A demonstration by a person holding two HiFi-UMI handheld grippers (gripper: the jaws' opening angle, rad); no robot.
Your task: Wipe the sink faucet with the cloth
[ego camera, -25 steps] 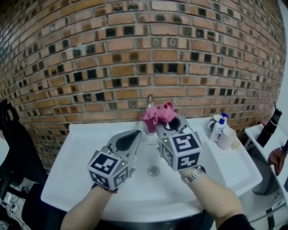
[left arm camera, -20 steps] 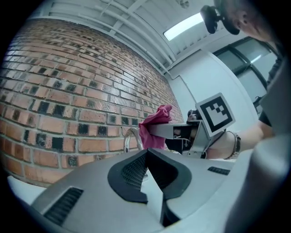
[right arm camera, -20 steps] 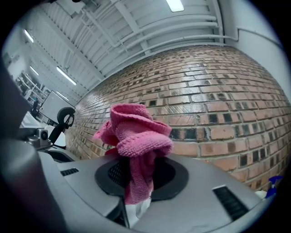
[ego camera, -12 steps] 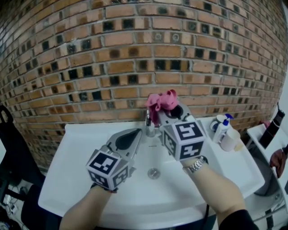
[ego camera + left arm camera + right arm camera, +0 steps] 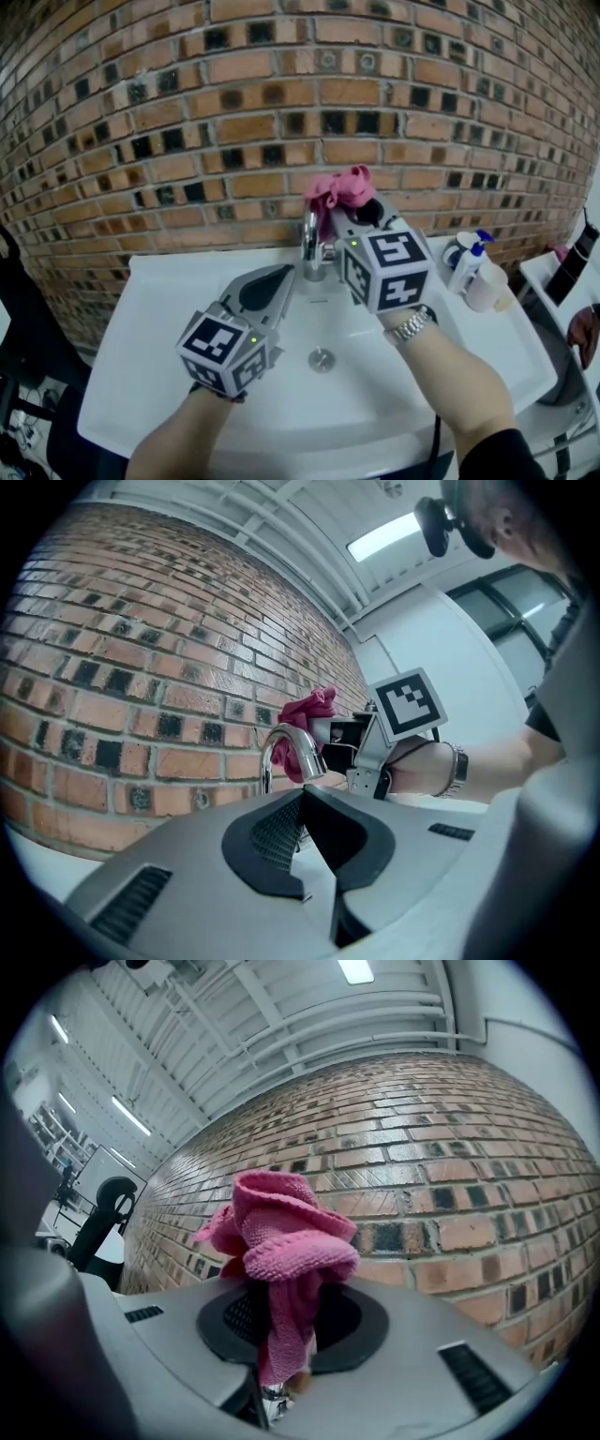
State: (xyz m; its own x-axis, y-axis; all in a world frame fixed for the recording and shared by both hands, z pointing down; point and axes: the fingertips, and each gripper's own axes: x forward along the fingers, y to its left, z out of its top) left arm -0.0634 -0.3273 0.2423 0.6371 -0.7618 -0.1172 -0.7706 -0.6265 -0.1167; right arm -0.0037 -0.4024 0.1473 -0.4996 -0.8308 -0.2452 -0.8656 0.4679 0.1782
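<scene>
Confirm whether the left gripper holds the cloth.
No: the right gripper, its fingers just closing further, clamps the cloth; the left gripper is empty.

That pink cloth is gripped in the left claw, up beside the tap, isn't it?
No: the pink cloth is gripped in the right claw, up beside the tap. The right gripper view shows that claw's jaws, which have just closed tighter, pinching it.
</scene>
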